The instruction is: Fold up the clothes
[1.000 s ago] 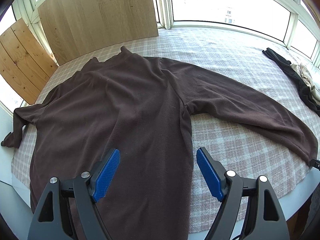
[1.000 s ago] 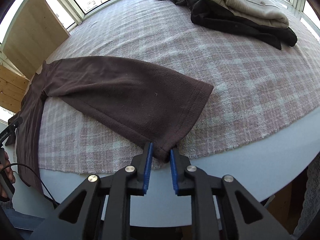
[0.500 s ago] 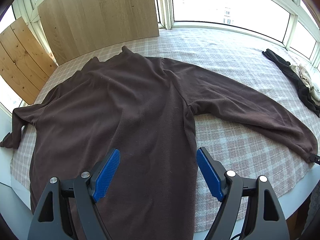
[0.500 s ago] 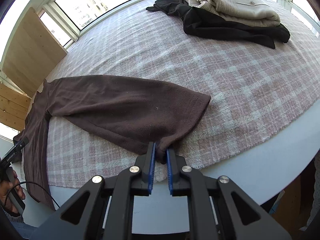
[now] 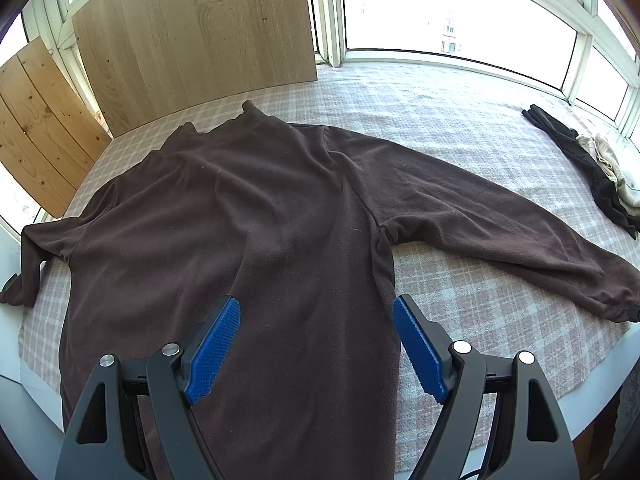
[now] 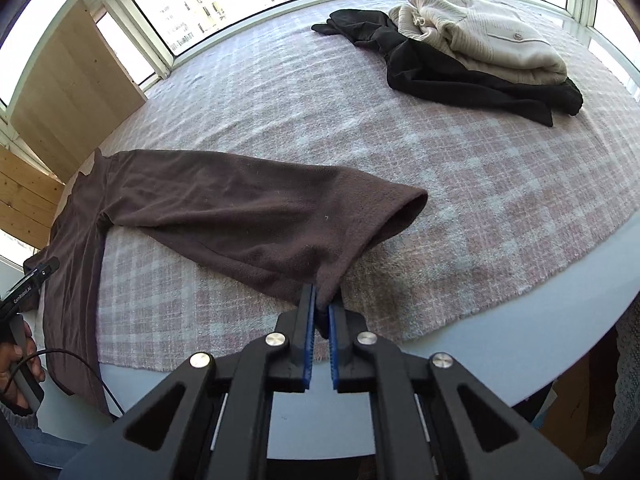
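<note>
Bystanders around the plaid blanket (image 6: 480, 168)

Two wooden boards are leaning against the windows (image 5: 440, 8) at the blanket's far left edge: a large pale panel (image 5: 192, 28) and, beside it, a slatted plank piece (image 5: 36, 120). The windows are letting bright daylight in behind the blanket. A white tabletop edge (image 6: 520, 344) is showing below the blanket's near fringe.

We cannot see the brown sweater's (image 5: 248, 216) hem, hidden behind the left gripper (image 5: 316, 344). Its left cuff (image 5: 16, 284) drops over the table edge (image 5: 12, 344). The black garment (image 5: 592, 176) runs off frame.
</note>
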Tool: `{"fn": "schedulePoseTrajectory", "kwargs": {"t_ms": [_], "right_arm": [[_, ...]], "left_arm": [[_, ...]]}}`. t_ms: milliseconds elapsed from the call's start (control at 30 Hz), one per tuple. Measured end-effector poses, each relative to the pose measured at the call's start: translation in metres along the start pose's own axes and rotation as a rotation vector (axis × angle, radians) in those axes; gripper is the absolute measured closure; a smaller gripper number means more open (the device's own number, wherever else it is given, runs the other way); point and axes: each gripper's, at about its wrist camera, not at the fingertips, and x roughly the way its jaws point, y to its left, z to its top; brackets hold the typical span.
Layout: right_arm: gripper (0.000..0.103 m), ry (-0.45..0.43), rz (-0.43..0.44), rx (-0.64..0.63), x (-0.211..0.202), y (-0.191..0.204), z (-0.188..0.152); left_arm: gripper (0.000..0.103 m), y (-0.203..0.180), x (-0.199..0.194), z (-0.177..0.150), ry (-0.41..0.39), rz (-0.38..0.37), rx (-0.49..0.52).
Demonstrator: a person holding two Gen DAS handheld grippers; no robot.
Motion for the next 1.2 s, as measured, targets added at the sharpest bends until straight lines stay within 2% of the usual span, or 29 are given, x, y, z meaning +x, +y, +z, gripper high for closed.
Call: {"fn": "schedulePoseTrajectory", "kwargs": {"t_ms": [167, 267, 367, 433, 533, 633, 767, 833, 933, 1067, 1200], "right_arm": [[0.097, -0.049, 0.013, 0.010, -0.017, 0.010, 0.010], [0.097, -0.013, 0.001, 0.010, 0.002, 0.005, 0.014], [0.097, -0.014, 0.031, 0.021, -0.004, 0.003, 0.020], [0.097, -0.023, 0.046, -0.012, -0.002, 0.018, 0.033], [0.097, -0.050, 0.058, -0.101, -0.003, 0.060, 0.056], [0.097, -0.086, 0.082, -0.189, -0.007, 0.124, 0.072], [0.097, -0.122, 0.122, -0.306, 0.008, 0.241, 0.076], [0.097, -0.129, 0.144, -0.359, 0.020, 0.312, 0.071], [0.097, -0.134, 0.231, -0.448, 0.045, 0.429, 0.053], [0.097, -0.075, 0.340, -0.590, 0.094, 0.573, 0.015], [0.097, 0.053, 0.398, -0.680, 0.151, 0.664, -0.031]], "left_arm": [[0.025, 0.000, 0.008, -0.002, 0.026, -0.006, -0.009], [0.025, 0.004, 0.010, -0.004, 0.038, -0.006, -0.028], [0.025, 0.016, 0.003, -0.007, 0.025, 0.031, -0.043], [0.025, 0.032, -0.005, -0.012, 0.011, 0.065, -0.059], [0.025, 0.069, -0.009, -0.026, 0.008, 0.103, -0.090], [0.025, 0.121, -0.005, -0.039, 0.012, 0.141, -0.147], [0.025, 0.201, -0.004, -0.053, -0.027, 0.135, -0.199], [0.025, 0.240, -0.001, -0.060, -0.038, 0.122, -0.187], [0.025, 0.300, -0.001, -0.065, -0.063, 0.136, -0.175], [0.025, 0.375, -0.003, -0.064, -0.074, 0.184, -0.200], [0.025, 0.423, -0.012, -0.067, -0.090, 0.232, -0.245]]}}
